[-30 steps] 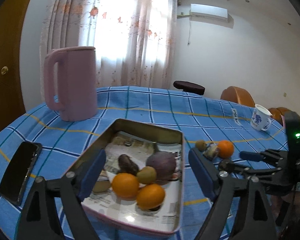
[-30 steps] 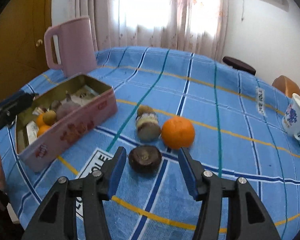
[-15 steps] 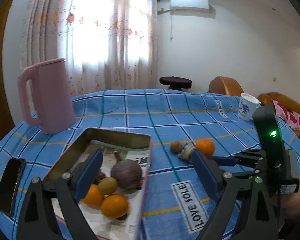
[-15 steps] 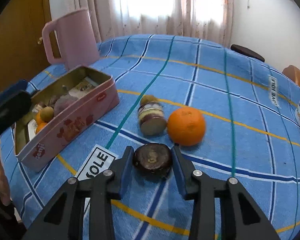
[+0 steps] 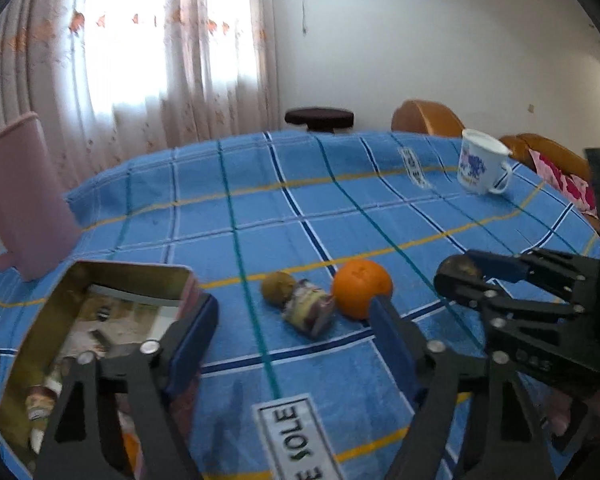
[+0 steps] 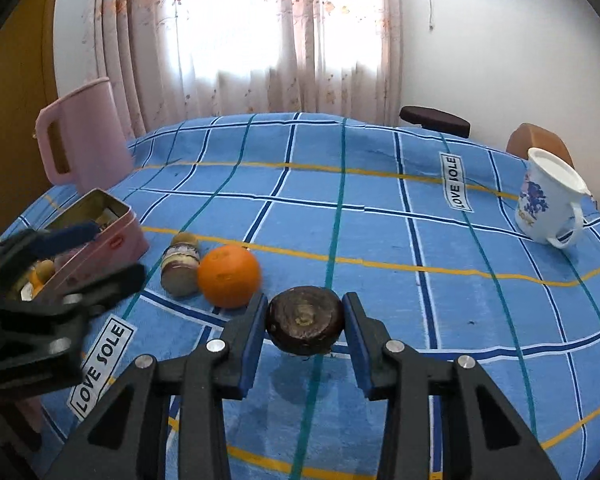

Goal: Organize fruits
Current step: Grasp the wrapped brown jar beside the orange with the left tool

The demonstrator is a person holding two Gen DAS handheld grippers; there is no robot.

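Sunlit curtains and white walls frame a round table under a blue plaid tablecloth [image 6: 380,232], and the change of the last second centres on the right gripper [image 6: 305,334]. A second ago its blue-padded fingers [image 6: 256,332] stood wide either side of the dark, flattened round fruit with a pale stem scar [image 6: 305,320]; half a second ago they were closing in; now both pads press its flanks and the fruit hangs just clear of the cloth, a shadow showing beneath it. The grasp looks made and the lift begun.

Taking the bright orange citrus fruit [image 6: 228,276] as the landmark: the clamped fruit is just to its right and nearer the camera, a small brownish kiwi-like fruit [image 5: 278,289] and a pale labelled wrapped item [image 5: 309,314] lie touching just to its left, and the open rectangular pink metal tin [image 6: 96,236] sits further left, already holding several fruits.

Meanwhile the left gripper [image 5: 292,344] has swung away from over the tin towards the orange; its jaws stand spread and empty, one finger by the tin's corner, the other just in front of the orange.

For the task, this likely means one fruit is on its way to the tin, with the orange and the kiwi still to collect. The fruit's smooth rounded sides could slip if the carry is hurried.
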